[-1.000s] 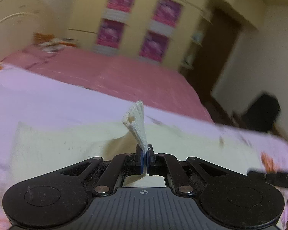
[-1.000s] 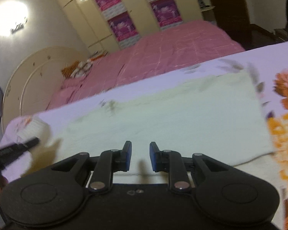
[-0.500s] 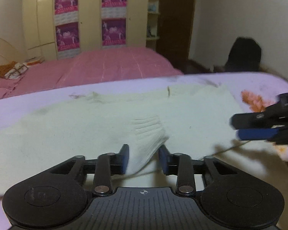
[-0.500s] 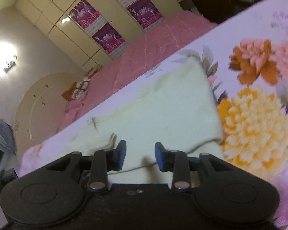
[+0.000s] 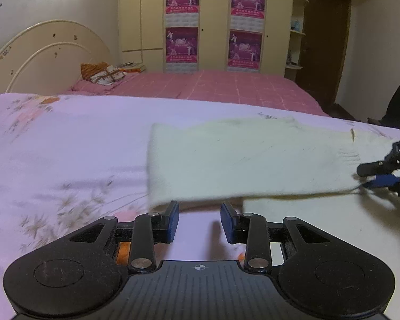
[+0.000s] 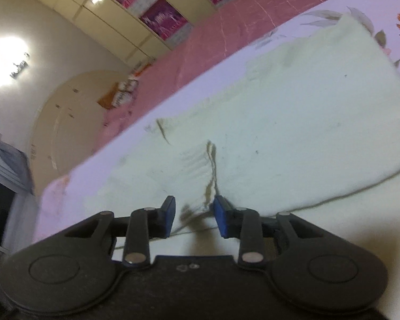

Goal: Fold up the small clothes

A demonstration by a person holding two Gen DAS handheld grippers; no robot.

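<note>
My left gripper hovers with its blue-padded jaws partly spread and nothing between them, just short of the near edge of the cream knit garment. My right gripper, jaws apart and just narrowing, straddles a ribbed cuff without pinching it. The soft, folded garment lies flat on the lilac floral bedsheet, its long axis running left to right.

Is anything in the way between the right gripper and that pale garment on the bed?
Nothing visible. The right gripper is already at the cream garment, its near edge lying between the open jaws, which have just been closing.
</note>
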